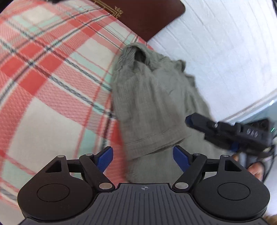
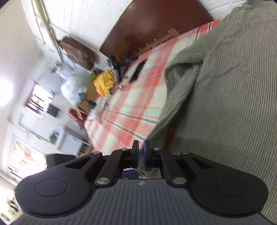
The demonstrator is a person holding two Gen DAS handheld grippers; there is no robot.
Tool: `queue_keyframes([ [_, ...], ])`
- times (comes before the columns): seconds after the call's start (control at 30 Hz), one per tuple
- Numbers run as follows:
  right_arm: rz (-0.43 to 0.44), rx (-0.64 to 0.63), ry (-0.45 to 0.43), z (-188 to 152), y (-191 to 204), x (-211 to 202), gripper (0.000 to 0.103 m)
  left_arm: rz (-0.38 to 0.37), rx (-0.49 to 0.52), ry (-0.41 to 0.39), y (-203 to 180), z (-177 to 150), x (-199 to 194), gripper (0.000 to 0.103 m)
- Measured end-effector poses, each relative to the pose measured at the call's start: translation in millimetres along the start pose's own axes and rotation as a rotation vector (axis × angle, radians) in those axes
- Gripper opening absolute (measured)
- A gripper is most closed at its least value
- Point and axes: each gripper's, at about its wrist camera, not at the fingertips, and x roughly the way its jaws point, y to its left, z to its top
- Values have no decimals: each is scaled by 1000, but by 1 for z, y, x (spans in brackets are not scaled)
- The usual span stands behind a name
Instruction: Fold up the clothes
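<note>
The folding is looking like it is only partway through, if that. The grey-green garment point(image 1: 152, 97) is lying on the plaid bedspread point(image 1: 52, 77), near the dark wooden headboard point(image 1: 147, 15) and the white wall, and it is still bunching up in a rumpled heap rather than sitting in a flat, squared stack: one hemmed edge is draping across the front, a fold is gaping open at the far end, and loose cloth is trailing off to the right. The left gripper point(image 1: 142, 159) is hovering just over the near hem with its blue pads spread wide and nothing between them, so it is not gripping anything yet. The right gripper point(image 2: 141, 150) is showing its jaws pressed together, and striped cloth point(image 2: 225, 103) is rising steeply right beside it; a scrap of fabric seems to be sitting between the pads, though the blur is making it hard to be sure that it is truly pinching the garment. In the left wrist view that same gripper point(image 1: 190, 120) is reaching in over the right side of the cloth. Judging by this, smoothing, at least one clean fold and squaring up are all remaining. A yellow item point(image 2: 104, 83) is waiting at the far end of the bed.
</note>
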Motion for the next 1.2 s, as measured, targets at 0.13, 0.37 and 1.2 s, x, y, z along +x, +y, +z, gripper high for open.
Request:
queue_keyframes([
  [0.13, -6, -8, 4, -2, 1, 0, 5, -32, -106, -25, 10, 4, 8, 86],
  [0.37, -139, -10, 42, -14, -15, 2, 19, 31, -96, -30, 7, 5, 18, 85],
  [1.2, -241, -24, 29, -8, -17, 6, 47, 510, 1003, 48, -111, -76, 19, 6],
])
